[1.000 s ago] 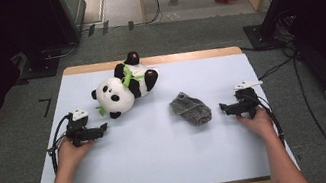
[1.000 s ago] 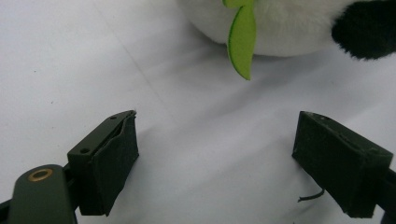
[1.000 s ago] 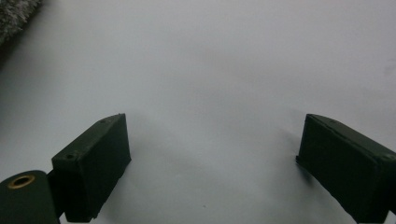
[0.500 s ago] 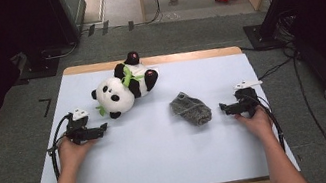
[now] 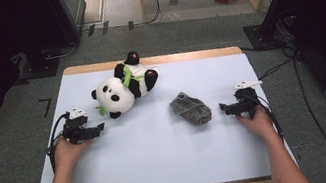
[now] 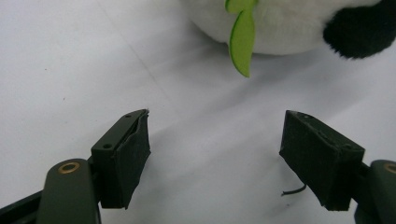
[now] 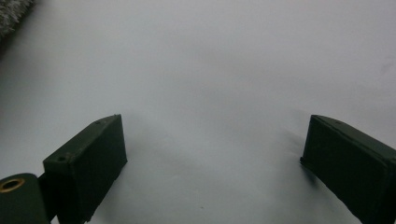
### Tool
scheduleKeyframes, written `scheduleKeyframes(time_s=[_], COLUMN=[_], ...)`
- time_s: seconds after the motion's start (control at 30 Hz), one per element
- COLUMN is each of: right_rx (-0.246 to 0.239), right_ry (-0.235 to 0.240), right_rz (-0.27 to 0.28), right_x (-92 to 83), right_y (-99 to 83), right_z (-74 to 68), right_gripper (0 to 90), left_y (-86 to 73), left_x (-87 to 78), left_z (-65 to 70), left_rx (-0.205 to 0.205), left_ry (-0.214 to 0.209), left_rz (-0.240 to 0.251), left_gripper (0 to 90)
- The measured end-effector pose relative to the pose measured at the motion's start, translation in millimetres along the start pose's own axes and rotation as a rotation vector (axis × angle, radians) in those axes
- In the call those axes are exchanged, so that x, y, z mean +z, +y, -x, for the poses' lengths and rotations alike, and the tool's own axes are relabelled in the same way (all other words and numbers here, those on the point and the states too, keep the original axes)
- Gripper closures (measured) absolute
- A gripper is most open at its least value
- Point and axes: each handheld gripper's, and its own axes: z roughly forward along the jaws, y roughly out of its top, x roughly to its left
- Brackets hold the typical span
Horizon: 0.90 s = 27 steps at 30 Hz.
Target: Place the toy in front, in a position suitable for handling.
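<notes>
High view first: I've got my left tool (image 5: 98,129) parked on the worktop (image 5: 162,157) just beside the plush panda (image 5: 120,89), which lies on its side toward the far left of the sheet. My right tool (image 5: 225,109) sits near the grey sock (image 5: 190,109), which lies crumpled right of centre, not touching it. So I'd say I'm at the very start, the approach step, nothing picked up yet. Next move for me is probably to nudge the left tool forward onto the panda's head and close on a soft bit that won't slip.

Left gripper view: my jaws stand wide apart, though they have just been closing a touch, with nothing between them but bare worktop. The panda's white fur, a black ear and its green leaf (image 6: 243,39) hang just ahead, not touched.

Right gripper view: jaws spread wide, empty, flat white worktop under them. A sliver of the sock's fuzzy grey edge (image 7: 11,14) peeks in at the top left corner, well clear of the pads.
</notes>
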Motion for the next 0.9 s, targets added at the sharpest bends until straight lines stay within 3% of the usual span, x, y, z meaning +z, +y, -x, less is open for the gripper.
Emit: scheduleKeyframes(time_s=[0.23, 0.47, 0.73, 0.87, 0.9], right_rx=[0.0, 0.0, 0.001, 0.002, 0.002], right_ry=[0.0, -0.002, -0.001, 0.0, -0.001], right_rz=[0.0, 0.0, 0.0, 0.001, 0.0], right_x=[0.0, -0.1, -0.1, 0.1, 0.0], right_y=[0.0, 0.1, 0.0, 0.0, 0.1], right_z=[0.0, -0.3, -0.1, 0.0, 0.1], right_gripper=[5.5, 5.5, 5.5, 5.5, 5.5], left_y=[7.0, 14.0, 23.7, 33.3, 35.5], left_x=[-9.6, -19.9, -23.9, -26.1, -26.5], left_z=[-1.6, 0.9, 3.8, 9.1, 11.5], left_rx=[-0.025, -0.024, -0.036, -0.014, -0.011], left_ry=[-0.05, -0.056, -0.076, -0.087, -0.091], left_rz=[0.035, 0.058, 0.039, 0.037, 0.035], left_gripper=[24.3, 24.4, 25.1, 26.1, 30.4])
